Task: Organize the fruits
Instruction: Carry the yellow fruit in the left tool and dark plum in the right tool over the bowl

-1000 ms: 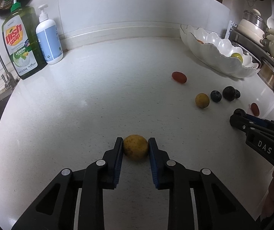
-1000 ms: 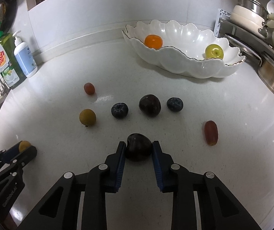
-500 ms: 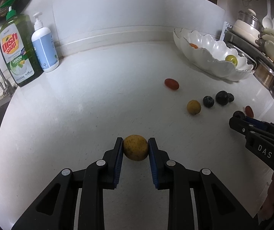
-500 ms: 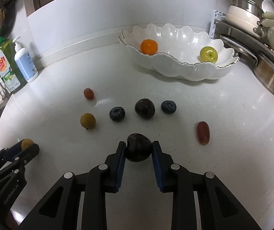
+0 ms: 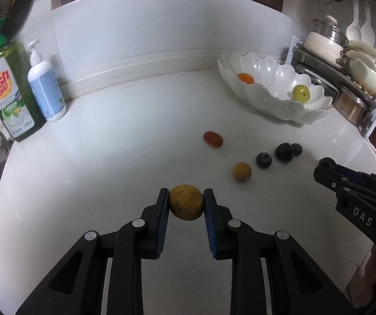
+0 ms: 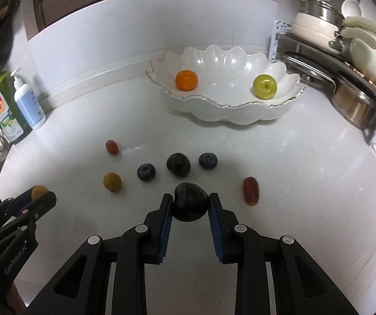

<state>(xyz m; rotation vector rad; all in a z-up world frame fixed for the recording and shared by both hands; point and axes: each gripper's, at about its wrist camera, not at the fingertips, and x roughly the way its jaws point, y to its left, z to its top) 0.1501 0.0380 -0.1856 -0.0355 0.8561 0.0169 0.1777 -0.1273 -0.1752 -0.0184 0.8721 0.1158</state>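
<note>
Fruit lifted in both grippers

Fruit sits smaller and farther below than a second ago: in both views the white counter (image 6: 306, 173) has dropped away and the scalloped white bowl (image 6: 240, 113) now lies lower in the picture, with more of the wall above it. The grips themselves look unchanged.

The left gripper (image 5: 186, 206) is clenched on a round yellow-brown fruit (image 5: 186, 206) with a dull, speckled skin, pinched between the blue pads at its widest part, clear of the counter. The right gripper (image 6: 190, 205) is clenched the same way on a dark plum (image 6: 190, 205), nearly black and glossy, with a dimple at its top left.

On the counter, well short of the bowl, lie another dark plum (image 6: 178, 164), two blueberries (image 6: 146, 172) (image 6: 208, 160) on either side of it, a small yellow fruit (image 6: 112, 181), and two red grapes (image 6: 112, 147) (image 6: 250, 190) at the outer ends. In the bowl rest an orange (image 6: 186, 80) and a yellow-green apple (image 6: 264, 86), well apart.
</note>
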